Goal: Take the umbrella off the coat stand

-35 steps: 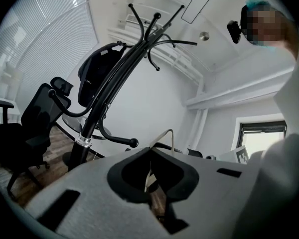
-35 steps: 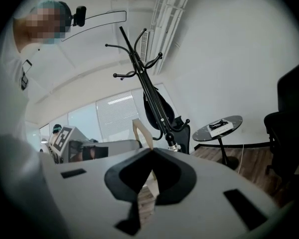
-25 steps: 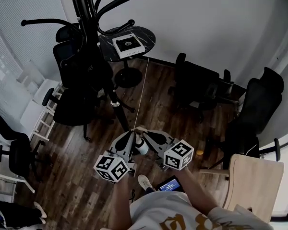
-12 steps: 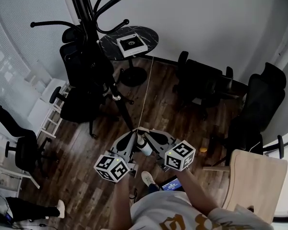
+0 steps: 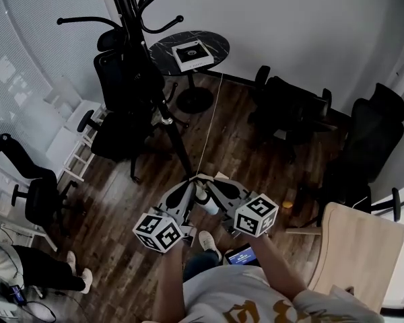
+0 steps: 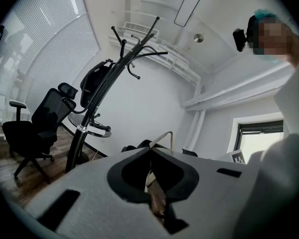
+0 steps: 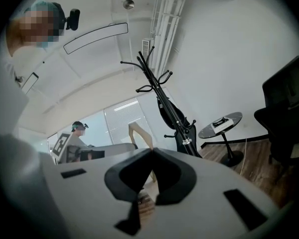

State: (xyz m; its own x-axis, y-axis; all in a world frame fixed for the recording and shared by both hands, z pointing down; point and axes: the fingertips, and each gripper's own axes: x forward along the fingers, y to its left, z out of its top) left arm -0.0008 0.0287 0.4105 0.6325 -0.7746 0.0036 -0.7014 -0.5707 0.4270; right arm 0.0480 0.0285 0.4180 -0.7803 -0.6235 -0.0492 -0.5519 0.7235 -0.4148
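Observation:
The black coat stand [image 5: 126,5] rises at the upper left of the head view, with curved hooks at its top. A dark folded umbrella [image 6: 93,83] hangs along its pole, seen also in the right gripper view as the umbrella [image 7: 171,111]. In the head view it blends into the black chair behind it. My left gripper [image 5: 190,183] and right gripper [image 5: 207,182] are side by side close to my body, well short of the stand. Both are shut with nothing between their jaws, as the left gripper [image 6: 150,149] and right gripper [image 7: 150,151] views show.
A round dark table [image 5: 209,40] carries a white box [image 5: 192,54] behind the stand. Black office chairs [image 5: 291,110] stand around the room, one [image 5: 121,123] right at the stand. A wooden panel [image 5: 357,251] is at my right. Another person [image 5: 23,268] is at the lower left.
The head view has shifted, so the stand and table sit further right and lower in frame. Another person has come into view at the lower left. Both grippers stay shut together.

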